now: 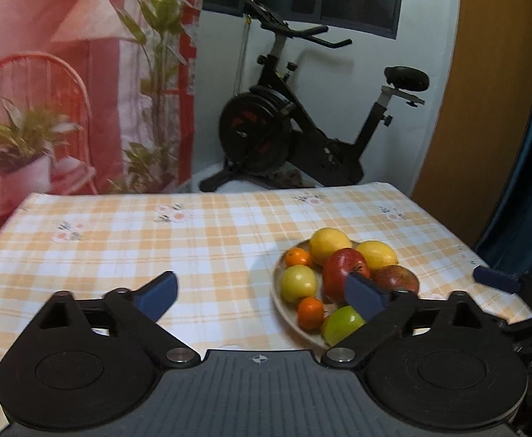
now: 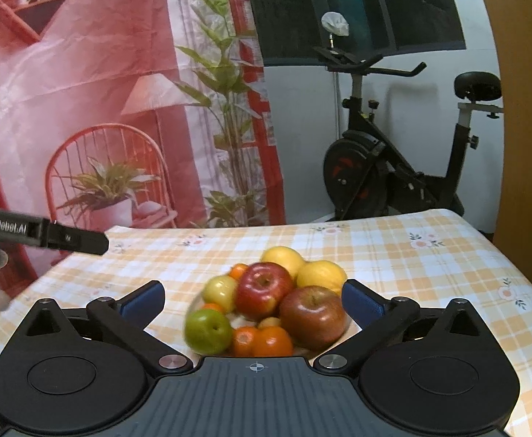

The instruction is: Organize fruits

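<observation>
Left gripper (image 1: 262,296): jaws spread wide, nothing between the pads, bare cloth under the gap. Its right finger (image 1: 366,296) overlaps the plate's near side in the left wrist view; contact can't be judged from here.

Right gripper (image 2: 253,300): also spread wide, gripping nothing. The plate sits ahead of it, framed by the two fingers, pads clear of the fruit.

All the fruit is piled on one plate (image 1: 284,309), on the checked tablecloth (image 1: 156,240), right of centre in the left wrist view.
- green apple (image 2: 208,331) at the near left edge
- oranges (image 2: 271,340) at the near edge, another small one on the far left side
- dark red apple (image 2: 313,315) near right
- bright red apple (image 2: 264,289) in the middle, on top
- yellow-green apple (image 2: 220,293) on the left
- two lemons (image 2: 320,275) at the back

In the right wrist view the left gripper's black body enters from the left edge above the table, well apart from the plate.

Beyond the table: exercise bike (image 1: 302,123) against a white wall, dark window above it, printed pink-red backdrop (image 2: 83,91) with plants and a chair at left, orange-brown panel at right.
</observation>
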A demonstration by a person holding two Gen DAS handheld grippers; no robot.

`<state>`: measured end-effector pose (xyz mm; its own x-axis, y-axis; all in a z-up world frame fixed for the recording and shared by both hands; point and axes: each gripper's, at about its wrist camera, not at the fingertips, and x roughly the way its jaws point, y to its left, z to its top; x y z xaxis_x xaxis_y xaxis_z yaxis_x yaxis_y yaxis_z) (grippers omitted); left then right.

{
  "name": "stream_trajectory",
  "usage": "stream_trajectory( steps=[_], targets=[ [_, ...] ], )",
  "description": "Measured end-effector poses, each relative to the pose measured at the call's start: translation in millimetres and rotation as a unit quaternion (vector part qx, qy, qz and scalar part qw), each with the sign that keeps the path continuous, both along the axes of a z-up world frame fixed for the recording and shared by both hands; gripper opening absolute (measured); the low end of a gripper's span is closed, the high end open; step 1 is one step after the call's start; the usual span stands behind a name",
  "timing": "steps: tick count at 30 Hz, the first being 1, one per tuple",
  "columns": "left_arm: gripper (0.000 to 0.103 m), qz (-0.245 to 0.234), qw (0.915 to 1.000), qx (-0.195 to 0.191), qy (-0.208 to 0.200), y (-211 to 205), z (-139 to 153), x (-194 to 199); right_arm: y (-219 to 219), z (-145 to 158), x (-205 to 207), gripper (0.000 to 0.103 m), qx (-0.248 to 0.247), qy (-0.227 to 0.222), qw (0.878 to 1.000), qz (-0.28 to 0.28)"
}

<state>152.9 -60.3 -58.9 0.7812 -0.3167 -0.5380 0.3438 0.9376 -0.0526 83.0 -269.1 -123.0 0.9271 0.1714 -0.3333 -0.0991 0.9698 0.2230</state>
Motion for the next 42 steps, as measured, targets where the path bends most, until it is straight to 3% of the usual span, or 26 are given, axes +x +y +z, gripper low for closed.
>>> stream_trajectory(
  steps=[11,21,28,42],
  targets=[
    [0.103,0.049,0.9973,-0.016,-0.053,33,40,-54,14,51,-23,0.103,0.040,0.001,0.999,0.001],
    [0.103,0.076,0.9926,-0.019,-0.092,46,79,-107,41,99,-55,0.103,0.006,-0.011,1.000,-0.019],
    [0.103,0.087,0.9902,-0.001,-0.110,47,88,-128,48,114,-70,0.103,0.002,-0.027,0.999,-0.021],
    [0.103,0.095,0.9890,-0.011,-0.113,49,90,-134,45,115,-74,0.103,0.000,-0.025,0.999,-0.034]
  ],
)
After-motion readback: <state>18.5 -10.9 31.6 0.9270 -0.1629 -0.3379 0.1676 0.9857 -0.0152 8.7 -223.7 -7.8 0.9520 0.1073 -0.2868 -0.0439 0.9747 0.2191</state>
